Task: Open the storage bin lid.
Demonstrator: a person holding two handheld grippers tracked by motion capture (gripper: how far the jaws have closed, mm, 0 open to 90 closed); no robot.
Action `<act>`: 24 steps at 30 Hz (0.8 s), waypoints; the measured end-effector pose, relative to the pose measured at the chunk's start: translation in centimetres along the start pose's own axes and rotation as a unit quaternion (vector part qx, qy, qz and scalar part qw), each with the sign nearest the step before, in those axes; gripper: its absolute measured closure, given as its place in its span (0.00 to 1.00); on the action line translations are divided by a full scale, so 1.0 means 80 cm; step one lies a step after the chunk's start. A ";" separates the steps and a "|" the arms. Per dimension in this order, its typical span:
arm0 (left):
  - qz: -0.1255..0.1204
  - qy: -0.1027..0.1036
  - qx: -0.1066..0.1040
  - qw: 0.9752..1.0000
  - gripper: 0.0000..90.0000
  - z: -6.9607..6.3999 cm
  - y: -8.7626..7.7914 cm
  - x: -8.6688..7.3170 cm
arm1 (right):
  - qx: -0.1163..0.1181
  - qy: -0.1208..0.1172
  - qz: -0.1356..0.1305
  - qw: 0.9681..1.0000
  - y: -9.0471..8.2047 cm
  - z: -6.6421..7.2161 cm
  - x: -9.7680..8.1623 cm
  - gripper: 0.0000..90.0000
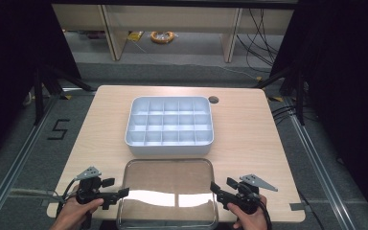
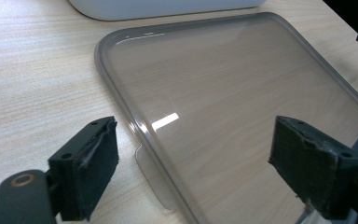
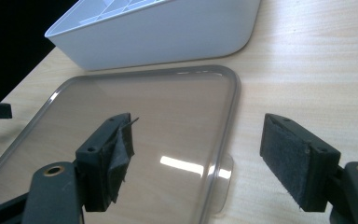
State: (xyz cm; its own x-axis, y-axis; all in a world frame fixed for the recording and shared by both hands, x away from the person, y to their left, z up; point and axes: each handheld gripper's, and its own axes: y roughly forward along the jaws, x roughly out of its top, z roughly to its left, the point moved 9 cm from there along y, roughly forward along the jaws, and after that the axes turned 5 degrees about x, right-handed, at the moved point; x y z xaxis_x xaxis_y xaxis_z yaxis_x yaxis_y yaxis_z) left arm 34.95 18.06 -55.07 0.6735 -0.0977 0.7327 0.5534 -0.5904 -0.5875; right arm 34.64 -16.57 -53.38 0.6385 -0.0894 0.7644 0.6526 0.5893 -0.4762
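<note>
1. The left gripper (image 1: 116, 194), held in the person's left hand (image 1: 74, 213) at the near left of the wooden table (image 1: 249, 139), has its jaws spread wide and grips nothing; its tips point inward toward the left edge of the clear lid (image 1: 167, 177).
2. In the left gripper view the left gripper (image 2: 193, 163) straddles that lid edge: one pad sits over bare table outside the rim, the other over the clear lid (image 2: 233, 121) itself. Whether either pad touches the lid cannot be told.
3. A small clear tab (image 2: 156, 179) juts from the lid's rim just ahead of this gripper, between its jaws.
4. The right gripper (image 1: 219, 188), in the person's right hand (image 1: 249, 218), mirrors it at the lid's right edge, jaws wide apart and empty.
5. In the right gripper view the right gripper (image 3: 196, 161) likewise spans the rim: one pad over the clear lid (image 3: 140, 112), the other over bare table. A clear tab (image 3: 223, 179) sticks out between the jaws.
6. The pad (image 3: 119, 154) over the lid looks frayed, its facing peeling loose.
7. Beyond both grippers, just past the lid's far edge, stands the white divided tray (image 1: 170, 125), with open compartments in rows; its near wall shows in the left gripper view (image 2: 168, 8) and its corner in the right gripper view (image 3: 163, 32).
8. A round dark hole (image 1: 213, 99) lies in the table beyond the tray's far right corner.
</note>
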 end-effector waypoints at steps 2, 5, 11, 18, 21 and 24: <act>0.000 0.005 -0.002 1.000 0.16 -0.001 -0.002 0.000 | 0.002 -0.003 0.000 1.000 -0.002 0.002 -0.002 0.29; 0.002 0.006 -0.004 1.000 0.16 -0.004 -0.003 -0.003 | 0.006 -0.010 0.000 1.000 -0.004 0.003 -0.004 0.29; 0.006 0.011 -0.007 1.000 0.16 -0.010 -0.010 -0.009 | 0.008 -0.021 0.009 1.000 -0.005 0.006 -0.012 0.29; 0.009 0.012 -0.006 1.000 0.16 -0.014 -0.014 -0.016 | -0.001 -0.022 0.019 1.000 -0.015 0.007 -0.019 0.30; 0.009 0.013 -0.008 1.000 0.16 -0.017 -0.015 -0.018 | 0.011 -0.021 0.014 1.000 -0.014 0.009 -0.022 0.30; 0.010 0.013 -0.011 1.000 0.16 -0.021 -0.017 -0.021 | 0.021 -0.019 0.020 0.999 -0.015 0.012 -0.028 0.31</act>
State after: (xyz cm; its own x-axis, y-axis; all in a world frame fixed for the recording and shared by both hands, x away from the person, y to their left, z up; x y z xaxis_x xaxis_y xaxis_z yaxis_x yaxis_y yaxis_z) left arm 32.25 17.67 -54.92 0.6718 -0.1304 0.7292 0.5288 -0.6049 -0.5954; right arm 32.06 -16.34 -54.09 0.6475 -0.0352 0.7612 0.6086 0.6250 -0.4888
